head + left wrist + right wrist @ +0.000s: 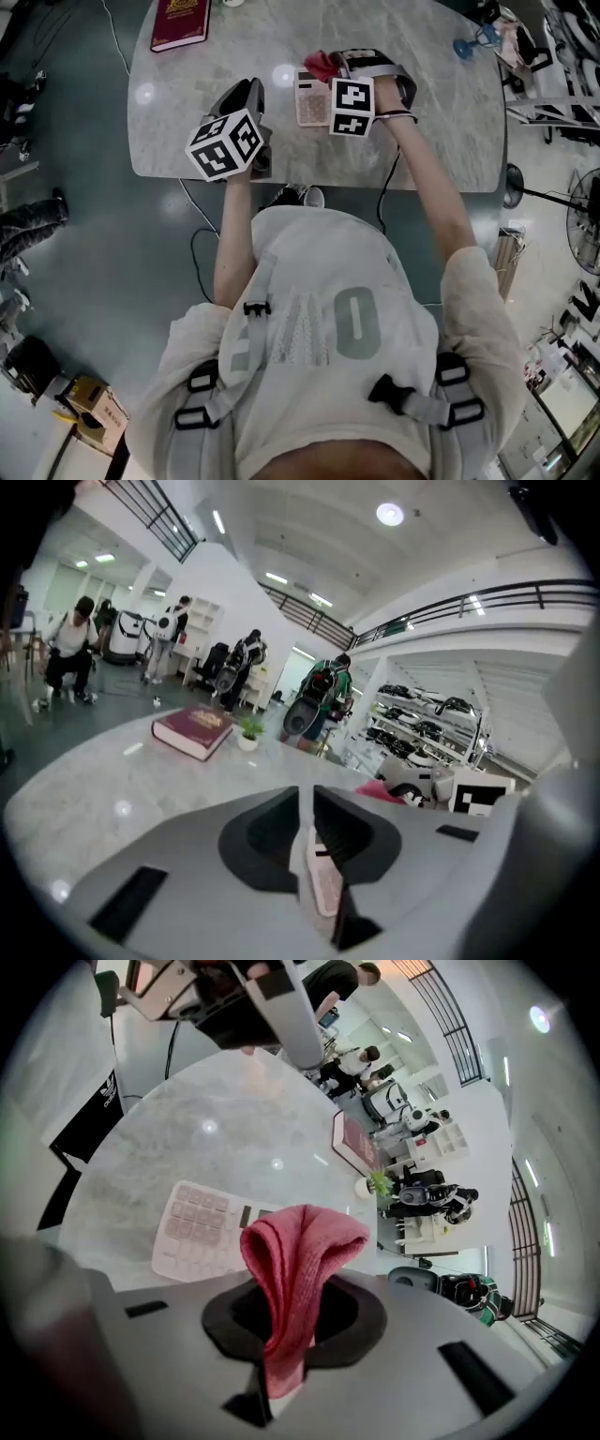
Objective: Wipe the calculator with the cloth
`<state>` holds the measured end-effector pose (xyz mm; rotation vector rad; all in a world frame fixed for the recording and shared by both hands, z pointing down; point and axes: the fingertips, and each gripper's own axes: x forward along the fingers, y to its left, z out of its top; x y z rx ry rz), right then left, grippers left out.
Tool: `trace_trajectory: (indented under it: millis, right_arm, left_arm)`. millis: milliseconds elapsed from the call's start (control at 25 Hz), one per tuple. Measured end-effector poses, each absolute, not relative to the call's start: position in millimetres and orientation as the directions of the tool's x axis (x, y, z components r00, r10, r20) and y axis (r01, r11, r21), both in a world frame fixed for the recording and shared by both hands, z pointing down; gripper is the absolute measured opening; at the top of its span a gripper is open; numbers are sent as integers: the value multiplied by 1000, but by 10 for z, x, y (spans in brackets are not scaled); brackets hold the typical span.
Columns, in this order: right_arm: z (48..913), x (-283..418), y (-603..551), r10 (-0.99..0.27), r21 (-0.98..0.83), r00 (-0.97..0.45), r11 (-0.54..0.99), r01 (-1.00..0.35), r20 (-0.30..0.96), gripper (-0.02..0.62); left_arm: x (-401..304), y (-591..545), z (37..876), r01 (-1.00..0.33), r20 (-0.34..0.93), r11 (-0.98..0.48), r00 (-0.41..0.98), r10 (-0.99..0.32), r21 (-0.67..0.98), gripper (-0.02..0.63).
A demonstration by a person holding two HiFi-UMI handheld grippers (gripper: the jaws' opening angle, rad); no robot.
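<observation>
A pinkish-white calculator lies flat on the marble table. My right gripper hangs just beyond and to the right of it, shut on a red cloth. In the right gripper view the cloth stands up in a fold between the jaws of that gripper, with the calculator below and to the left. My left gripper is raised left of the calculator and holds nothing. In its own view the left gripper has its jaws almost together, and the calculator shows through the slit.
A maroon book lies at the table's far left corner, with a small potted plant beside it. A blue object sits at the far right. Several people and shelving stand beyond the table.
</observation>
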<state>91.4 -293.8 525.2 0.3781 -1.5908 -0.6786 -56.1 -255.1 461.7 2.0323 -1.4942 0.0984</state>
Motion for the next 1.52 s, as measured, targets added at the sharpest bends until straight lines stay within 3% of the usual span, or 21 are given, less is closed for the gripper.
trace_trajectory:
  millis: [40,120,480,920,1520]
  right_arm:
    - [5214,886,-2978,-611,628,-146,763,152,778,55]
    - [5170,833,-3023,-615,633,-151,756,165,774,55]
    - [5474,628,-3002,-561,581,-150,788,204,814,55]
    - [5946,589,-2981,-520,524,-76,826,207,851,55]
    - [6109,572,-2639,-480,481,-72,838,258,874,55]
  left_arm:
    - [-635,-2538,4487,-900,375,-176,334,-865,398,45]
    - [-765,-2500,4264,-920,329,-168,290,-899,355,23]
    - [-1205,-2419,3831,-940,215,-105,182,-960,324,21]
    - [-1412,-2251,4214,-941,306,-21,131,-943,339,21]
    - [-1412,-2194,4285,-944,335,-13,131,-933,331,21]
